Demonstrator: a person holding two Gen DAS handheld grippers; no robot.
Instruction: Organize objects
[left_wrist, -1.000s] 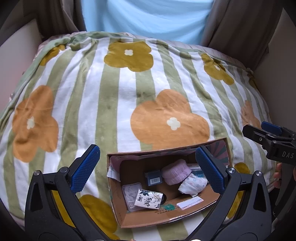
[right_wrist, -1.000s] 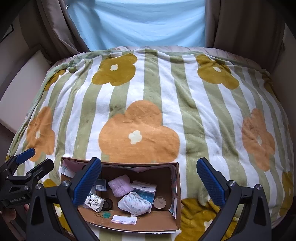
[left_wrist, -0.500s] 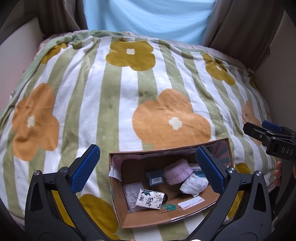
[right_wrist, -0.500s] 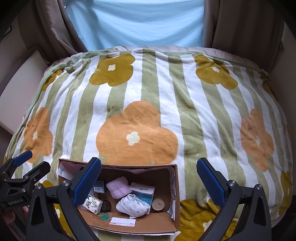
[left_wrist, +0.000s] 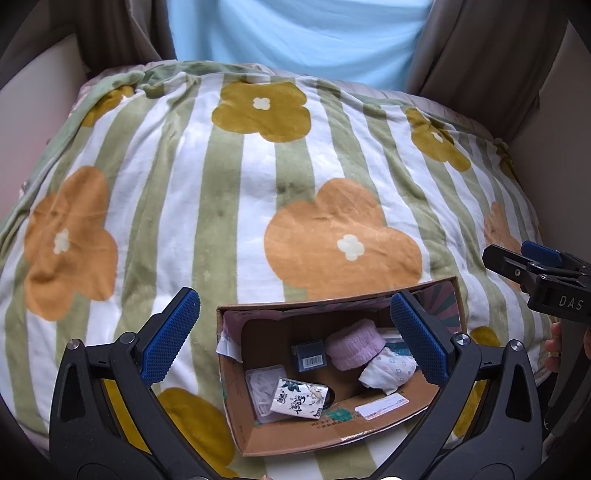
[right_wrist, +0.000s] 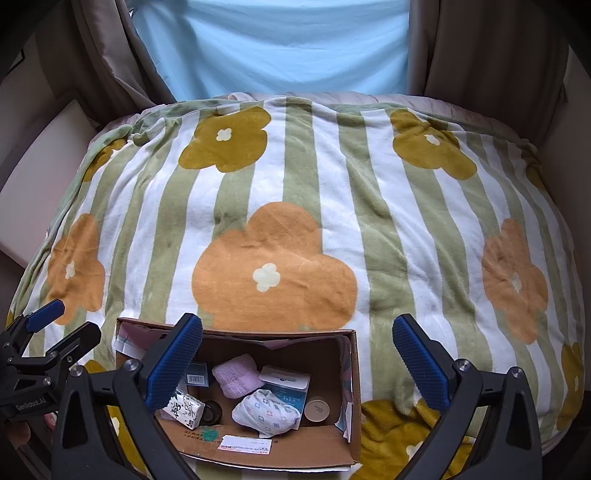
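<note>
Cardboard box (left_wrist: 332, 439) lying open on the striped flower blanket (left_wrist: 229, 206), seen from the left wrist. Left gripper (left_wrist: 295, 338) hovering over it, jaws spread wide, nothing between them. Inside are showing a pink cloth (left_wrist: 352, 347), a printed tissue pack (left_wrist: 299, 398), a barcoded dark box (left_wrist: 309, 356) and a clear plastic packet (left_wrist: 262, 384) along the left wall. Right gripper (left_wrist: 524, 258) poking in at the edge.

Right wrist view: right gripper (right_wrist: 297, 362) gaping wide too, empty. Only here a small round lid (right_wrist: 316, 408) and a blue-white card (right_wrist: 284, 380) are showing.
</note>
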